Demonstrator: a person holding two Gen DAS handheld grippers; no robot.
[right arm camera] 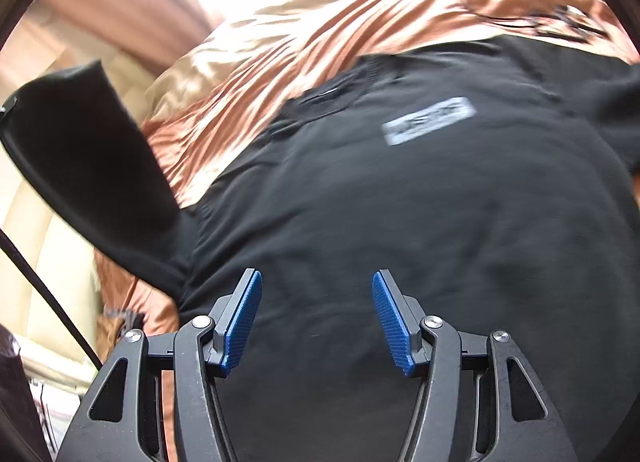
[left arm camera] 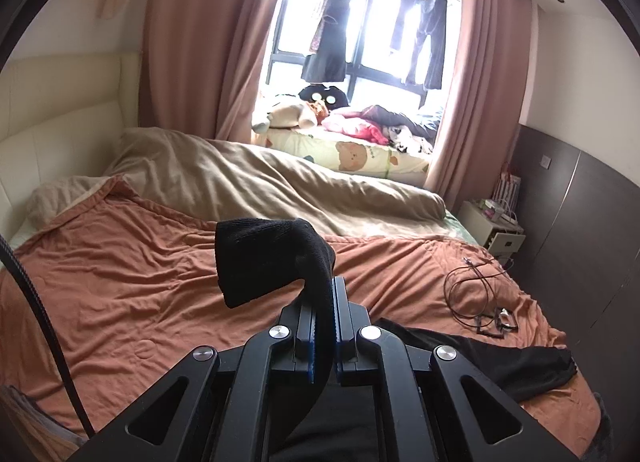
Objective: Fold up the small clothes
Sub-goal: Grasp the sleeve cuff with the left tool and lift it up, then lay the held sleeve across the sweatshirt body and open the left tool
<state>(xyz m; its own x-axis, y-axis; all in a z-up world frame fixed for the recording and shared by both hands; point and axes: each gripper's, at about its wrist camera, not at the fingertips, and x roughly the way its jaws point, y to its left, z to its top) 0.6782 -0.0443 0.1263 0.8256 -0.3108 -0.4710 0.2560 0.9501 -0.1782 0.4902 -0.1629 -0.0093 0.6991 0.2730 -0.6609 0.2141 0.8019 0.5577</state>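
Left wrist view first: the left claw (left arm camera: 325, 294) is seen clamped tight on a black sock (left arm camera: 264, 258), whose free end is draped up and over to the left, clear of the bed. Below it the orange blanket (left arm camera: 140, 282) is spread across the bed, with a beige duvet (left arm camera: 248, 178) bunched at the far side. To the right, a tangle of thin cable (left arm camera: 476, 294) is left lying on the blanket, and part of a black t-shirt (left arm camera: 500, 362) is visible near the right edge.

Over to the right wrist view, blurred: the right claw (right arm camera: 316, 322) is held about half open with nothing between its blue pads (right arm camera: 242, 326), poised above that black t-shirt (right arm camera: 400, 202), which is laid out flat with a white label (right arm camera: 430, 120) showing. At the left of this view a dark shape is caught, probably the sock.

As for progress, little is judged done. The sock is lifted but not visibly folded, and the shirt lies unfolded. No finished pile can be made out anywhere. Both pieces are judged to be left to do.
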